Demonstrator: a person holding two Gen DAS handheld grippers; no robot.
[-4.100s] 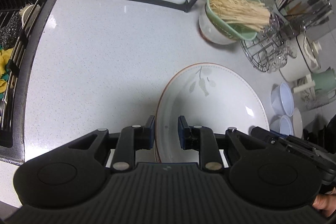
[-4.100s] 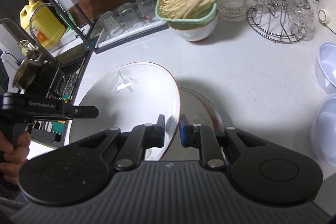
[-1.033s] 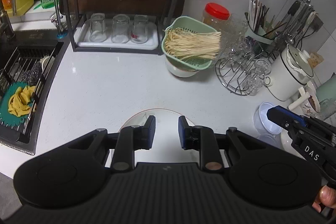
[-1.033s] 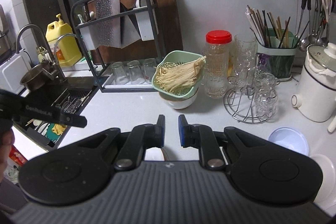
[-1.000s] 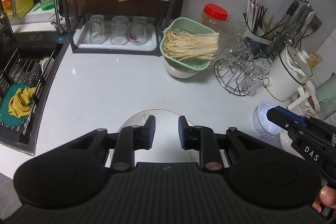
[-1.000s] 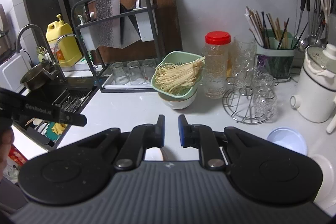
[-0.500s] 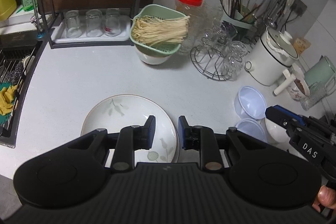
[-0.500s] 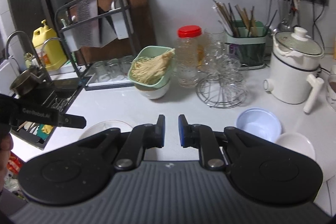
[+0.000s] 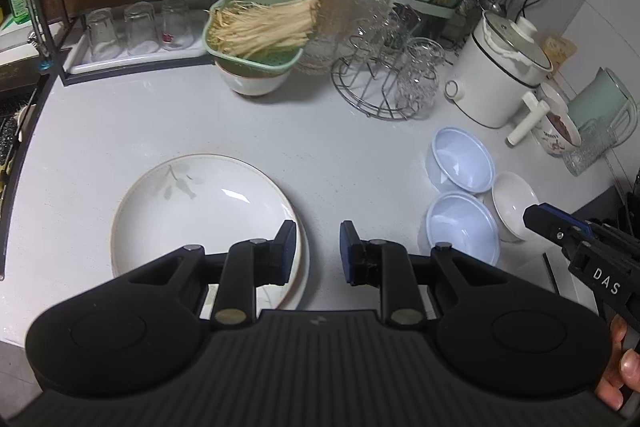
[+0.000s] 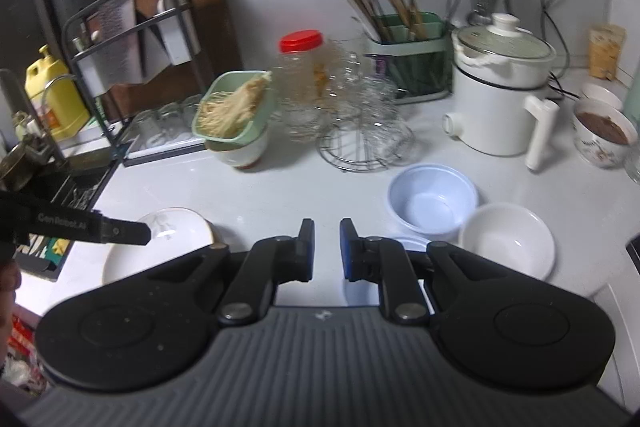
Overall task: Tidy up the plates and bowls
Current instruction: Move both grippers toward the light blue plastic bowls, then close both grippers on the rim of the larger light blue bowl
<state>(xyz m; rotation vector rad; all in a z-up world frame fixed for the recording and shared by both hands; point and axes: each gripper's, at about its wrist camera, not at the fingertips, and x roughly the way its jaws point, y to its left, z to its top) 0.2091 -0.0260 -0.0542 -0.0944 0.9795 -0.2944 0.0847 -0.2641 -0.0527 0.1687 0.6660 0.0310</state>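
The left wrist view looks steeply down on the white tabletop (image 9: 320, 131) and shows the stacked plates (image 9: 200, 211) whole, a leaf print on the top one, lying near the front edge. The left gripper (image 9: 316, 251) hangs over their right rim, its fingers drawn close with nothing between them. Toward the right edge sit two pale blue bowls (image 9: 460, 163) and a small white bowl (image 9: 514, 199), all close together. The right gripper (image 9: 560, 231) comes in from the right, above the white bowl.

The right wrist view is flatter and blurred. It takes in the tiled back wall with hanging utensils, a knife rack (image 10: 132, 39) and a yellow bottle (image 10: 52, 95) by the sink at the left edge. Here the plates (image 10: 160, 239) are half hidden behind the left gripper (image 10: 120, 231). The right gripper (image 10: 324, 247) is also drawn close and empty, above the front edge. Both views show a green colander of noodles (image 9: 256, 27) and a white pot (image 9: 500, 75) along the back edge.
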